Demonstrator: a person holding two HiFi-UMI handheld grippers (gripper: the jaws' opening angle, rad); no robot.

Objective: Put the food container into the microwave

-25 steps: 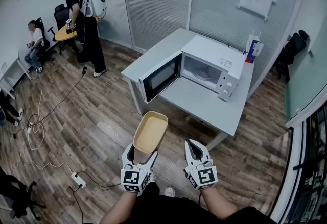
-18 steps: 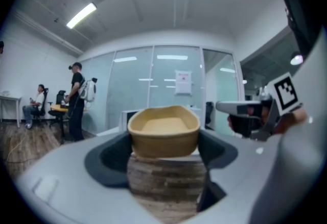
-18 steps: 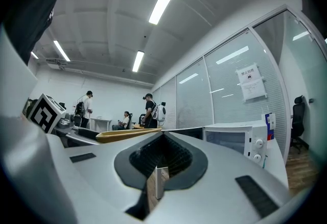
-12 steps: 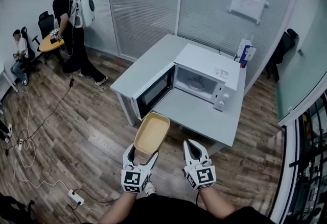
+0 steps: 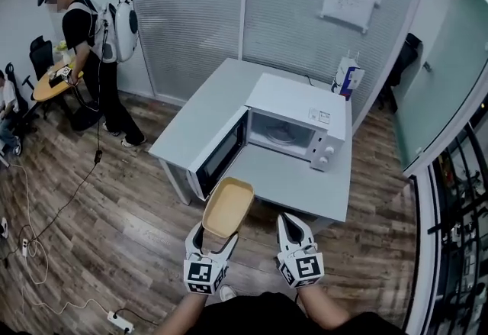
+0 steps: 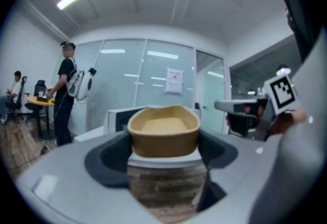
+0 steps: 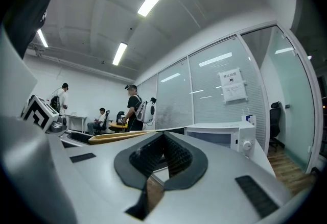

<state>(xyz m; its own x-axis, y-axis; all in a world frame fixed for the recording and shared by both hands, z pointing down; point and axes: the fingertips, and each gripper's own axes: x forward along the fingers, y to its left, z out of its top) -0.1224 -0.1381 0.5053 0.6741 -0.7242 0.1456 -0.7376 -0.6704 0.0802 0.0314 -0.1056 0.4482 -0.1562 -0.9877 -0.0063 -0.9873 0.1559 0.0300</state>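
A tan, empty food container (image 5: 227, 207) sticks out forward from my left gripper (image 5: 211, 236), which is shut on its near end. In the left gripper view the container (image 6: 163, 128) sits level between the jaws of the left gripper (image 6: 164, 155). The white microwave (image 5: 297, 116) stands on the grey table (image 5: 305, 181) ahead, its door (image 5: 219, 150) swung wide open to the left and its cavity showing. My right gripper (image 5: 290, 223) hangs beside the container, shut on nothing. In the right gripper view the right gripper (image 7: 163, 154) shows its pads together, with the microwave (image 7: 219, 136) ahead to the right.
A blue-and-white carton (image 5: 348, 75) stands at the table's far right corner. A person with a backpack (image 5: 91, 43) stands at the left by a round table. Cables and a power strip (image 5: 122, 320) lie on the wooden floor. Glass walls close the room behind.
The table and microwave have come nearer and more central in the head view. Both grippers and the held container keep the same pose in front of me.
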